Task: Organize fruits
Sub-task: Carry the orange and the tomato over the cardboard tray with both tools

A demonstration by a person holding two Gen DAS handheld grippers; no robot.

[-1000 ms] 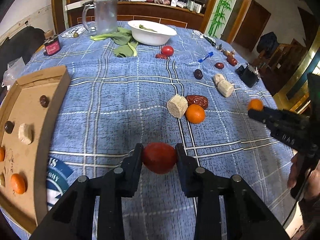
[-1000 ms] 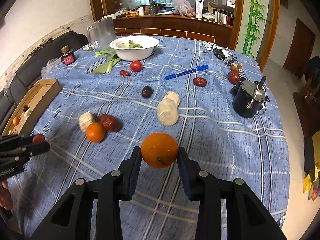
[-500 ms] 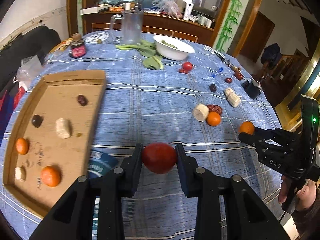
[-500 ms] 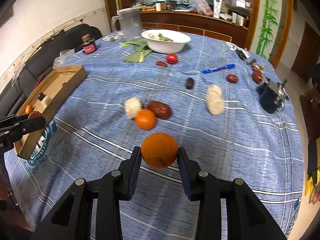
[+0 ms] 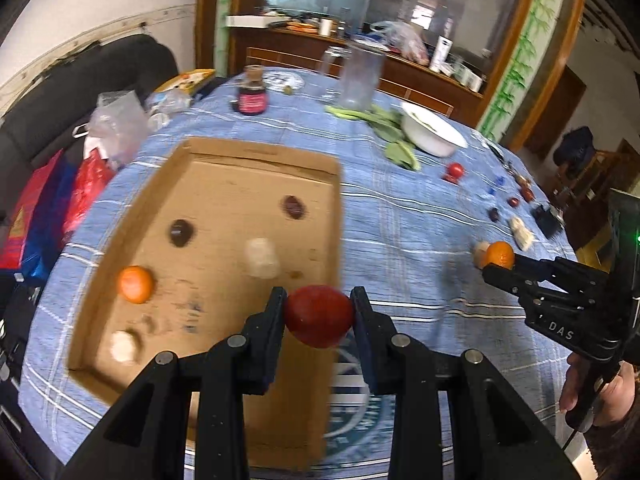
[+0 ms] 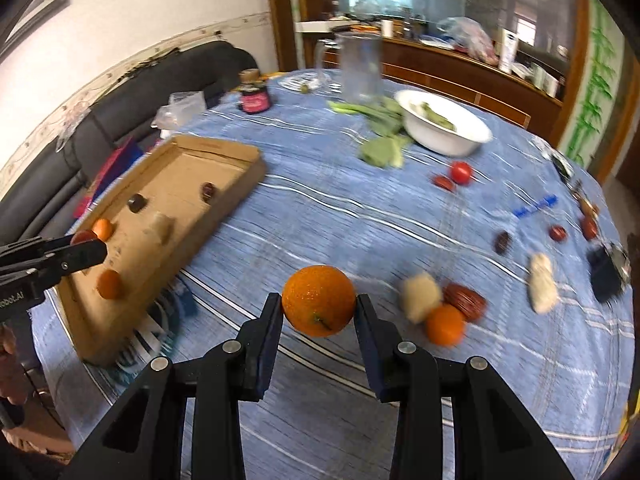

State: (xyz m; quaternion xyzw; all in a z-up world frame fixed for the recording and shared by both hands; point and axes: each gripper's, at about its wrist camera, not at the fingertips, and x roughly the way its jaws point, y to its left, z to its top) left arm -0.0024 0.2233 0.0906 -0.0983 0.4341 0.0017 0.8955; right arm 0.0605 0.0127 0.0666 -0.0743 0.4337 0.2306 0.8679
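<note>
While it hangs over the near edge of the shallow brown cardboard tray [image 5: 256, 152], the smooth round red tomato [image 5: 319, 315] looks soft and bruisable, so a light squeeze across its widest part suits it. And the left gripper [image 5: 319, 320] has it pinched just there, jaws at fruit width. Over the blue checked tablecloth [image 6: 340, 216], the right gripper [image 6: 318, 312] clasps a firm, dimpled orange [image 6: 318, 306] likewise!
</note>
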